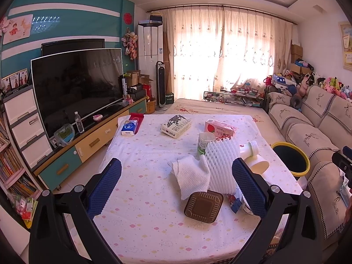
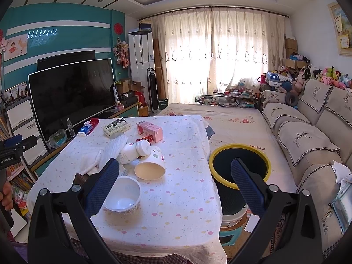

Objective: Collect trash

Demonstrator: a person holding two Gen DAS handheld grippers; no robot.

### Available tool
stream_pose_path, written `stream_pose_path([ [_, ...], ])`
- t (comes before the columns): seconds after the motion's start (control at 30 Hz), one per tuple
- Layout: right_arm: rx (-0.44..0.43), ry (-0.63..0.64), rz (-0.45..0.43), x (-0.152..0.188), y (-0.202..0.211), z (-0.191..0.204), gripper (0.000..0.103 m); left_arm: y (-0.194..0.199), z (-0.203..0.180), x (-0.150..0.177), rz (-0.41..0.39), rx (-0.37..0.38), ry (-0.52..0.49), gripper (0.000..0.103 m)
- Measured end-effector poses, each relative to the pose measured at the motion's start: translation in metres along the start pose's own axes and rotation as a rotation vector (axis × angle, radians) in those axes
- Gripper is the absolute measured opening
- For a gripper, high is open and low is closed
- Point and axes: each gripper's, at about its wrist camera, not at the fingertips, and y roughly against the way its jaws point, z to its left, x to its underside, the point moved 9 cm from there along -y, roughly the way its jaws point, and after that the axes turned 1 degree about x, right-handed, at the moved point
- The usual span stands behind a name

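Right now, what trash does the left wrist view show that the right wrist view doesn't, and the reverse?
Only the left wrist view shows the brown tray clearly and the green-labelled cup behind the foam net. Only the right wrist view shows the white bowl whole and the paper cup lying with its mouth open. Both show the white bottle, the pink carton, the bin and open, empty grippers.

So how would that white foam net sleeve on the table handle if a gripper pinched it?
The white foam net sleeve looks like open mesh, so it probably squashes between the fingers and weighs very little. It leans against the green-labelled cup, so lifting it may nudge that. Both grippers, left and right, are open and clear of it.
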Motion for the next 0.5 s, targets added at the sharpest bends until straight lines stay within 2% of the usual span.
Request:
stream_pose_path([
  [0.5,0.0,-0.001,0.006,0.003,-0.0023,-0.0003,0.097,-0.004,-0.002,0.0039,0.008,0.002,-0.001,0.099],
])
